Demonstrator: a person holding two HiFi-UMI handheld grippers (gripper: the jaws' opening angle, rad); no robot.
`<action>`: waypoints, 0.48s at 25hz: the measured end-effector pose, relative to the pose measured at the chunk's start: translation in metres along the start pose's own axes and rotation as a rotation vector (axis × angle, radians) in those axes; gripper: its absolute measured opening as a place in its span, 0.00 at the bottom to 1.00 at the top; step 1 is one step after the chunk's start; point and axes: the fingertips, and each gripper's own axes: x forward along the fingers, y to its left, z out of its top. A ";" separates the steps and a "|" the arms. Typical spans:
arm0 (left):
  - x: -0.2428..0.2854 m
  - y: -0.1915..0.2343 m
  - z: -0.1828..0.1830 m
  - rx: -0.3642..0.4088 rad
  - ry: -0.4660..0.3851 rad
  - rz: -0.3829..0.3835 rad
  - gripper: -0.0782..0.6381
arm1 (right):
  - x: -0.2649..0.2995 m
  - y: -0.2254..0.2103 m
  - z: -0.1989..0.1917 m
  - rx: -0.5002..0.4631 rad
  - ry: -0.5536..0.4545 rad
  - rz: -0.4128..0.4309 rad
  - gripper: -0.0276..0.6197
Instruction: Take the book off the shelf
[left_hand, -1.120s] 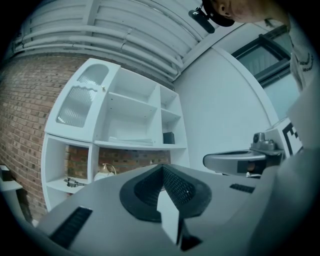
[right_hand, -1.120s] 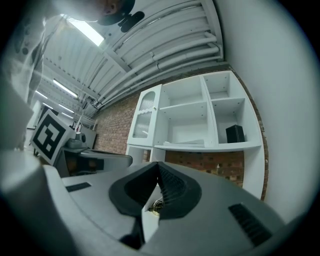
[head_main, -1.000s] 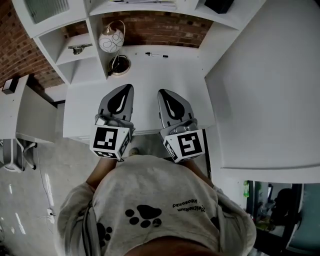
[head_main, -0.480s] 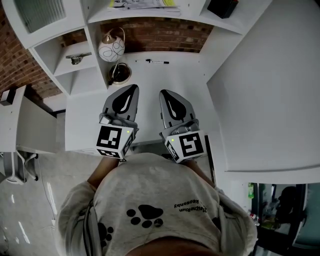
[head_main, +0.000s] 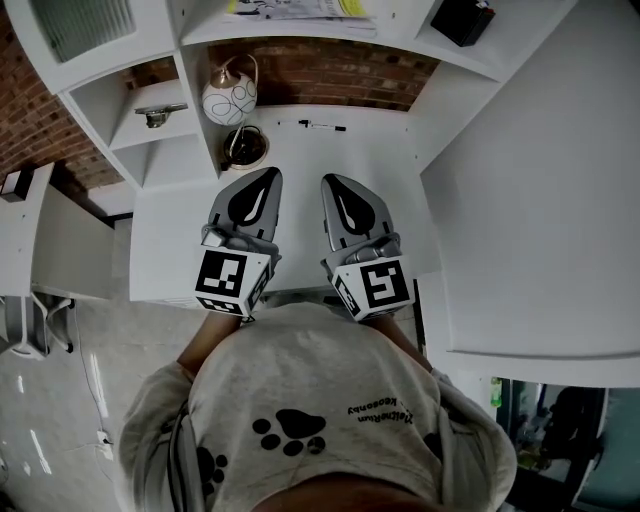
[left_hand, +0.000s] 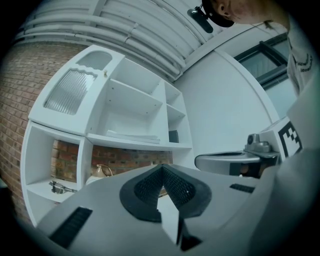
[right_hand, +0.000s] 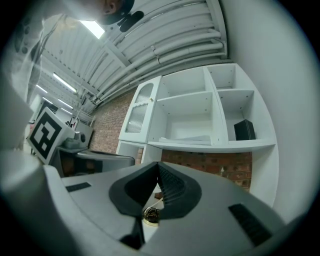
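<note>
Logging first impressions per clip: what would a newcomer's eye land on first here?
The left gripper and right gripper hover side by side over the desk, jaws shut and empty. Beyond them the book lies flat on the shelf; a patterned round vase sits lower left.

Open desk (head_main: 340, 165) ahead, between vase (head_main: 228, 100) and white wall (head_main: 520, 180).

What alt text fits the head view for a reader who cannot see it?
Seen from above, a person holds the left gripper and right gripper side by side over a white desk, both shut and empty, pointing toward a white shelf unit where the book lies flat.
</note>
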 end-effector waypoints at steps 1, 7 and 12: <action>0.004 0.002 0.002 0.003 -0.005 0.002 0.12 | 0.004 -0.002 0.002 -0.004 -0.003 0.004 0.07; 0.026 0.009 0.019 0.012 -0.021 0.007 0.12 | 0.028 -0.009 0.009 -0.006 -0.002 0.044 0.07; 0.042 0.014 0.024 0.021 -0.027 0.008 0.12 | 0.039 -0.020 0.010 -0.005 -0.013 0.051 0.07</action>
